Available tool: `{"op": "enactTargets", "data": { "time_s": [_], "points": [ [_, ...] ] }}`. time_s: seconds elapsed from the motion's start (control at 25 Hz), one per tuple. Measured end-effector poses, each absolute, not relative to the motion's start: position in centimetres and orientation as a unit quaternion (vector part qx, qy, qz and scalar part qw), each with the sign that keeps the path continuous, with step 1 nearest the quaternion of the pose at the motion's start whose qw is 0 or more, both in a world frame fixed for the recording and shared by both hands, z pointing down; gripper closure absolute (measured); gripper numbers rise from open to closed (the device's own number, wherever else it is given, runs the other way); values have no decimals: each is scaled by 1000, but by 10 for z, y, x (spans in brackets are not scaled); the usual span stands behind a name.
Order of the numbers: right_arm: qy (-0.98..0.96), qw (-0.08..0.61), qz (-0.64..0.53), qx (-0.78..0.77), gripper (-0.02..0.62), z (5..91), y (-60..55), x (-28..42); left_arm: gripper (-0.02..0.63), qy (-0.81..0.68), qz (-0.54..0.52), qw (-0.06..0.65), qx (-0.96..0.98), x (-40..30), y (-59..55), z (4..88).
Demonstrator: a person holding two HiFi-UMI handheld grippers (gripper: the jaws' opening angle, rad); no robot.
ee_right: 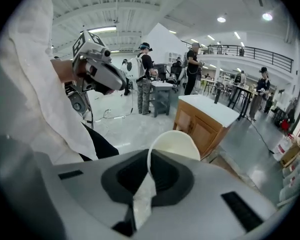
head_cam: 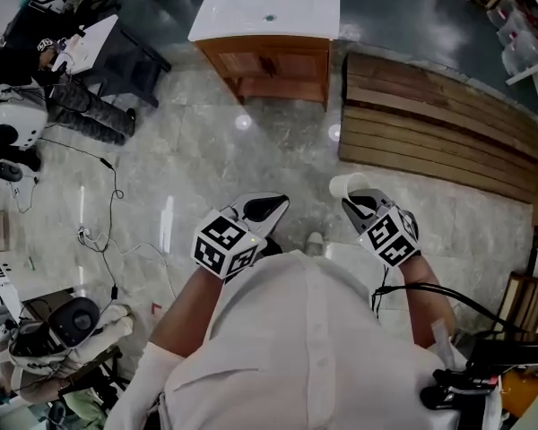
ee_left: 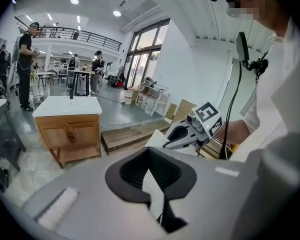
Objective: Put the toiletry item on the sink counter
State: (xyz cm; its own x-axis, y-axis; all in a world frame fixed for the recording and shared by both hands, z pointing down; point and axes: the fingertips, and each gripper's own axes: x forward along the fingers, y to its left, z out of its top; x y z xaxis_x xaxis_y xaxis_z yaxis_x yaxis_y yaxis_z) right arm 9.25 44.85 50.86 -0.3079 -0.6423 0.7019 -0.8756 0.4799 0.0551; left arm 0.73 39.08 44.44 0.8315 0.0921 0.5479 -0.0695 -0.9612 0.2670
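Observation:
The toiletry item is a white cup (head_cam: 348, 184). My right gripper (head_cam: 359, 204) holds it at waist height, its jaws shut on the rim. In the right gripper view the cup (ee_right: 176, 143) sticks up past the right gripper (ee_right: 146, 180), whose pads pinch its wall. My left gripper (head_cam: 267, 208) is beside it, shut and holding nothing. The left gripper view shows the left gripper (ee_left: 152, 180) closed, and the cup (ee_left: 157, 138) off to the right. The sink counter (head_cam: 267, 9), a white top on a wooden cabinet, stands a few steps ahead on the floor.
A slatted wooden platform (head_cam: 439, 119) lies on the floor right of the cabinet. Cables (head_cam: 103, 231) trail over the marble floor at left. A dark table (head_cam: 103, 47) and a seated person are at the far left. Several people stand in the hall behind.

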Motion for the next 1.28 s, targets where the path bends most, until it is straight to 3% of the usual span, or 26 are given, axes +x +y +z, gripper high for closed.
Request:
{"op": "enactTargets", "data": {
  "time_s": [0.52,1.04,1.28],
  "points": [
    [-794,386,172,437,583,504,295,87,600,3,268,172,948,9,241,458],
    [-781,433,145,425,583,488,35,72,600,42,257,160,952,-16,21,458],
    [-792,452,123,391,583,482,-43,99,600,-2,236,183,954,-11,-25,452]
  ]
}}
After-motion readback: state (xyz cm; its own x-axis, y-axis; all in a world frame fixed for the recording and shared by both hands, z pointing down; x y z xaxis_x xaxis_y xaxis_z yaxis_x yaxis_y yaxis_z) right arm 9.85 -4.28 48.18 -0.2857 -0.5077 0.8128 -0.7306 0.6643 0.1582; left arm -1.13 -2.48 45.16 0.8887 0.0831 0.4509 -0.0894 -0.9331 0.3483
